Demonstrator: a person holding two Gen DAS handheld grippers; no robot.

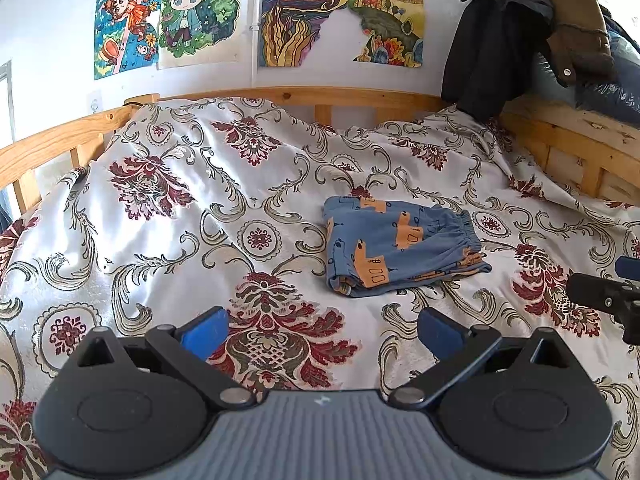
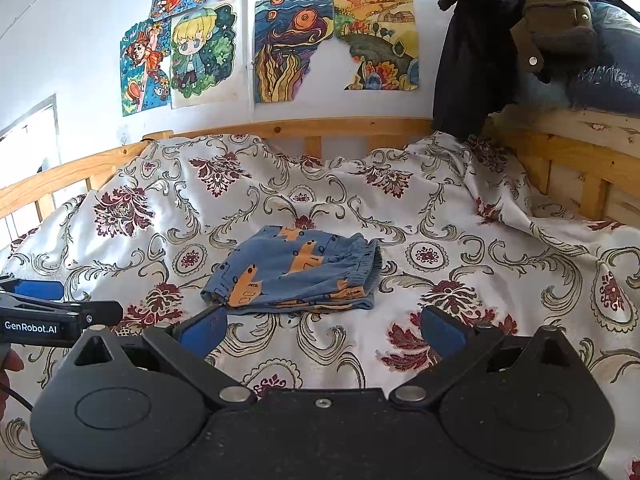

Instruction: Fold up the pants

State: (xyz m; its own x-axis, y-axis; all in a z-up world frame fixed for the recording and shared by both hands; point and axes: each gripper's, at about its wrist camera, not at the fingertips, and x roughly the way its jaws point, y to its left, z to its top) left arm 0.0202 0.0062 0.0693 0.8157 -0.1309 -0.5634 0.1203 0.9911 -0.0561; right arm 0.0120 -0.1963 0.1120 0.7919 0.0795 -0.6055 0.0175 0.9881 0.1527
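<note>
Bed (image 1: 280, 98) with wooden rails and a floral bedspread (image 1: 168, 208) fills both views, drawings (image 1: 172, 16) taped on the wall behind it, dark coats (image 1: 516, 28) piled at the far right corner. Pants (image 1: 400, 246), blue with orange print, lie folded in a compact stack mid-bed on the bedspread, waistband to the right, ahead of both my tools and touching neither. My left gripper (image 1: 322, 330) hovers over the bedspread, fingers spread wide, nothing between them; my right gripper (image 2: 322, 330) likewise spread and empty, just short of the pants' near edge.
</note>
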